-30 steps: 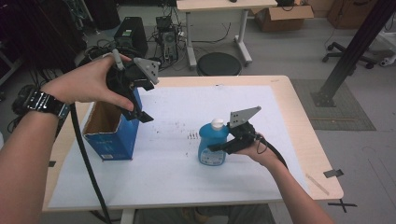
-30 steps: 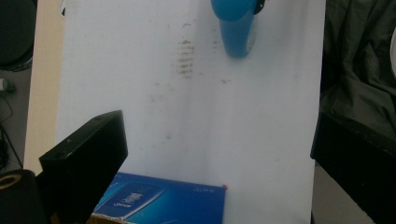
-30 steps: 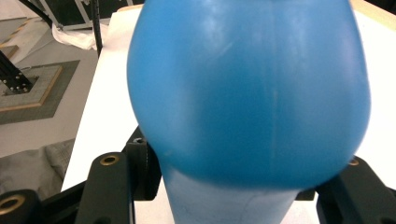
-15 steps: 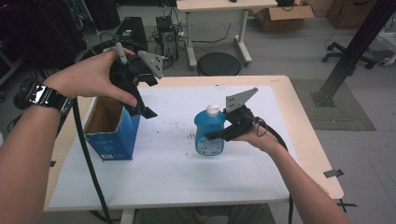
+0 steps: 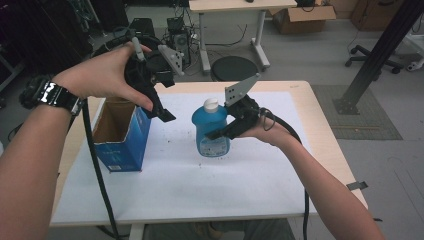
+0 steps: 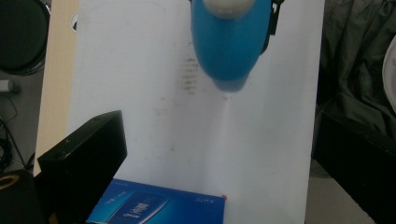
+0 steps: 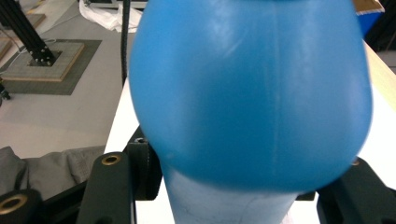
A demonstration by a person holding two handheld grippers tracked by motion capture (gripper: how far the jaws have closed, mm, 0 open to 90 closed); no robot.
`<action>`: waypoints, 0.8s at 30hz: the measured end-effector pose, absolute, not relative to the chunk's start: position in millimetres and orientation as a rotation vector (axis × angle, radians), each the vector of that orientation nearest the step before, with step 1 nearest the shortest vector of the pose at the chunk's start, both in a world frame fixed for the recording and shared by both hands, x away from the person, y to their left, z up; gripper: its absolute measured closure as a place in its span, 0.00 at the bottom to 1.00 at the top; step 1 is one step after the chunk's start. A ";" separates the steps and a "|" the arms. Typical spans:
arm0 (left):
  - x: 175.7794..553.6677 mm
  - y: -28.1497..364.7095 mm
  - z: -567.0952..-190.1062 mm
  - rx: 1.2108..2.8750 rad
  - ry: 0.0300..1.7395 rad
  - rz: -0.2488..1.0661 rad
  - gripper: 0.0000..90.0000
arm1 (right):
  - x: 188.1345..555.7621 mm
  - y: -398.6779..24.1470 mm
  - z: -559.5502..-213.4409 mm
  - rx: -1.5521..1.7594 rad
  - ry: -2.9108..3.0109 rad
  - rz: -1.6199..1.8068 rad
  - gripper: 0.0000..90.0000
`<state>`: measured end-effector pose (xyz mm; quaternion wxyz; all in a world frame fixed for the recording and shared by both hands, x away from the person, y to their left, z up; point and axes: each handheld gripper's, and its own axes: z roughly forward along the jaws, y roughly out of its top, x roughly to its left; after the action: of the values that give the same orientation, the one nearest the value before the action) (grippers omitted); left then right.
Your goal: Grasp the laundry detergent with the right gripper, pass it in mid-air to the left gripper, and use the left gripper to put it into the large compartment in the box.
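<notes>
A counter (image 5: 330, 150) with a pale wood edge carries a white sheet (image 5: 200, 185) speckled with small dark marks. Around it lies a grey floor with a round black stool (image 5: 234, 67), a second desk (image 5: 230, 7), a cardboard carton (image 5: 300, 17) and a black slanted post (image 5: 377, 55).

The bottle (image 5: 212, 127) is smooth blue plastic, bulbous at the shoulder, with a white cap and a pale label; it stands upright above the middle of the sheet. The right gripper (image 5: 225, 131) is clenched on the bottle from the side, its black jaws flanking the body low down, as the right gripper view shows with the bottle (image 7: 252, 93) close before the lens.

The box (image 5: 122, 137) is blue printed cardboard, open at the top with a brown inside, and stands upright at the left of the sheet, well apart from the bottle. The left gripper (image 5: 160, 107) hangs above the box's right edge, released, with nothing between its wide-set jaws; its own view looks down on the box (image 6: 159, 207) and the bottle (image 6: 229, 42).
</notes>
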<state>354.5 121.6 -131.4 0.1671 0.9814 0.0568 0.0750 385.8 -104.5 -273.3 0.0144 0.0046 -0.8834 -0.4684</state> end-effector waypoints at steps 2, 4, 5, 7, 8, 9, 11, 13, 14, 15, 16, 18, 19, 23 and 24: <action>354.2 118.9 -130.6 2.791 0.156 0.205 0.04 | 384.8 -98.2 -269.5 0.036 -2.750 -1.455 0.48; 354.0 117.3 -130.5 2.792 0.157 0.206 0.04 | 384.3 -95.3 -267.6 0.045 -2.750 -1.454 0.48; 353.8 114.0 -130.5 2.797 0.161 0.200 0.04 | 383.5 -89.4 -264.2 0.064 -2.752 -1.448 0.48; 353.6 110.5 -130.5 2.807 0.155 0.194 0.04 | 382.4 -83.6 -260.9 0.083 -2.758 -1.442 0.48; 353.3 108.7 -131.3 2.810 0.158 0.192 0.04 | 381.8 -81.0 -259.5 0.095 -2.760 -1.442 0.48; 353.4 106.6 -132.2 2.816 0.154 0.192 0.04 | 381.0 -78.7 -258.1 0.100 -2.760 -1.441 0.48; 353.4 104.8 -133.1 2.821 0.154 0.186 0.04 | 380.2 -74.7 -255.6 0.110 -2.758 -1.440 0.48; 353.9 99.9 -135.2 2.837 0.134 0.190 0.04 | 379.7 -71.5 -253.5 0.125 -2.759 -1.440 0.48; 353.8 98.5 -135.7 2.833 0.133 0.184 0.04 | 379.2 -70.2 -252.8 0.126 -2.760 -1.441 0.48; 353.8 98.5 -135.7 2.833 0.133 0.184 0.04 | 379.2 -70.2 -252.8 0.126 -2.760 -1.441 0.48; 354.1 95.7 -136.8 2.828 0.122 0.177 0.04 | 378.4 -67.9 -251.9 0.135 -2.758 -1.441 0.48; 354.4 92.5 -139.2 2.837 0.121 0.170 0.04 | 377.2 -65.4 -251.5 0.143 -2.763 -1.429 0.48; 354.4 92.5 -139.2 2.837 0.121 0.170 0.04 | 377.2 -65.4 -251.5 0.143 -2.763 -1.429 0.48; 355.9 86.6 -145.7 2.844 0.132 0.183 0.05 | 374.9 -62.1 -251.5 0.156 -2.774 -1.420 0.48; 356.0 85.8 -147.0 2.849 0.133 0.184 0.04 | 374.6 -62.0 -251.2 0.159 -2.778 -1.419 0.48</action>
<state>356.0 85.8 -147.0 0.1415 0.9868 0.0462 0.0639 374.6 -62.0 -251.2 0.0090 0.0509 -0.8893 -0.4544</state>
